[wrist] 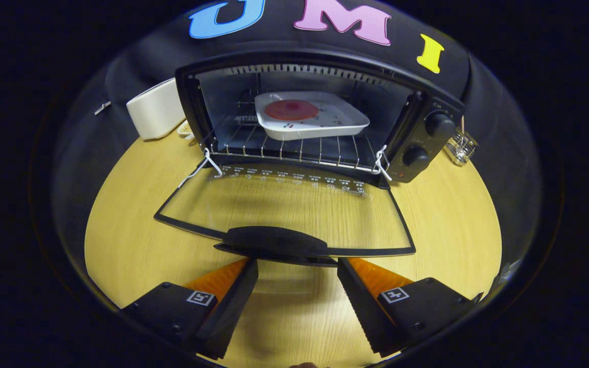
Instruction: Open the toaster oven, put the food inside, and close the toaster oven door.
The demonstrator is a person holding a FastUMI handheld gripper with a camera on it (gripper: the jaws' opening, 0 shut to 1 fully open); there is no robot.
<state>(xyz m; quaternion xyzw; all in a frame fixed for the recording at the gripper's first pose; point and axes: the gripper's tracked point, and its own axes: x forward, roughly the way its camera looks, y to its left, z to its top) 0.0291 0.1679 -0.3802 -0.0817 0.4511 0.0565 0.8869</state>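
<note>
A black toaster oven (pixel 427 128) stands at the back of the round wooden table (pixel 453 214) with its glass door (pixel 284 209) folded down flat toward me. On the wire rack (pixel 284 151) inside rests a white square plate (pixel 315 125) carrying a round red slice of food (pixel 291 110). My gripper (pixel 297 266) is open, its fingertips just under the door's black handle (pixel 274 241), one to each side of its near edge, with nothing between them.
A white box-shaped appliance (pixel 156 110) sits left of the oven. A small wire holder (pixel 460 145) with a stick in it stands right of the oven's two knobs (pixel 427 140). Bare table lies on both sides of the door.
</note>
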